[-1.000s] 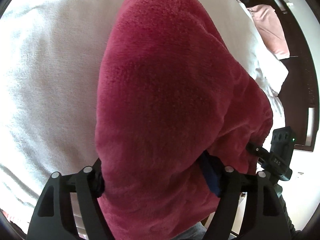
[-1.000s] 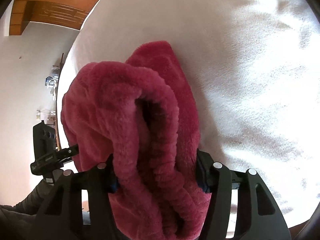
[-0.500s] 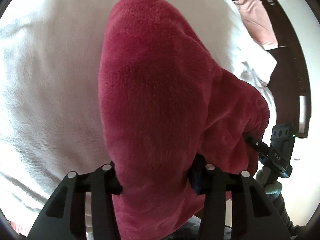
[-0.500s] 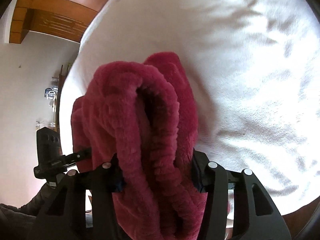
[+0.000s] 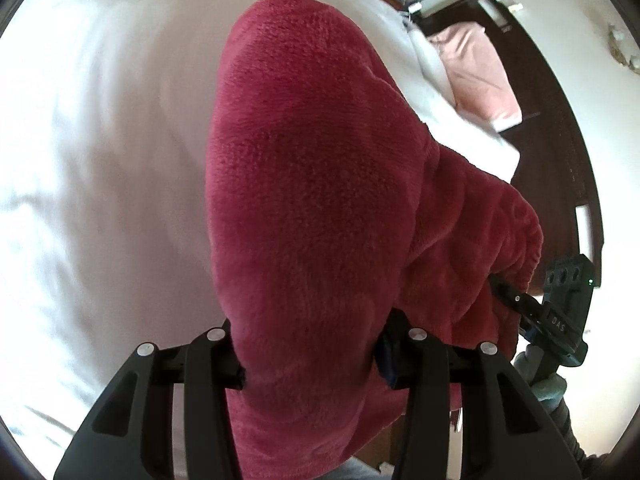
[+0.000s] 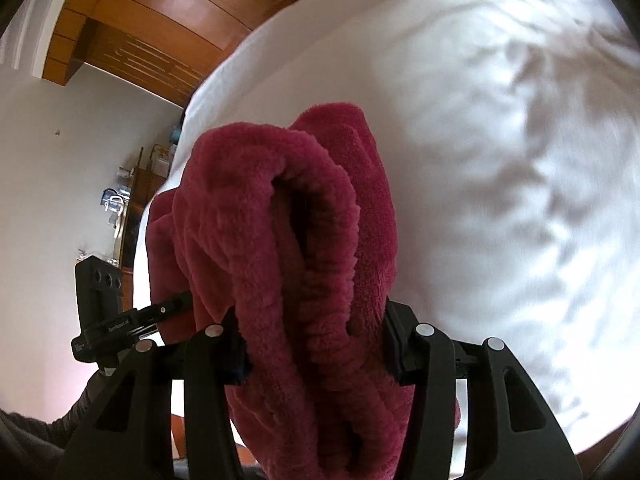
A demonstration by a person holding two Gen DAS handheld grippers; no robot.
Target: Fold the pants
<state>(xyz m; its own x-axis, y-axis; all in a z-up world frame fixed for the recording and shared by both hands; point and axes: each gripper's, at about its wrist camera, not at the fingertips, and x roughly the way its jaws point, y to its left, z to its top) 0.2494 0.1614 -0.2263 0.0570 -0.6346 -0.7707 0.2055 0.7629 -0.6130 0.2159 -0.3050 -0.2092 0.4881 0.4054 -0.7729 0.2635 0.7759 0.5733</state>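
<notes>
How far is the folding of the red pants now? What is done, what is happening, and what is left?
Done: both grippers have a grip; the left gripper and right gripper are shut on the fleece pants. In hand: the pants hang bunched over the white bed. Left: no neat fold shows yet; laying flat and folding remain.

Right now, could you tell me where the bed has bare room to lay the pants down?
White bedspread lies bare left of the red fleece pants and, in the right wrist view, to their right. Crowded near the pink pillow.
</notes>
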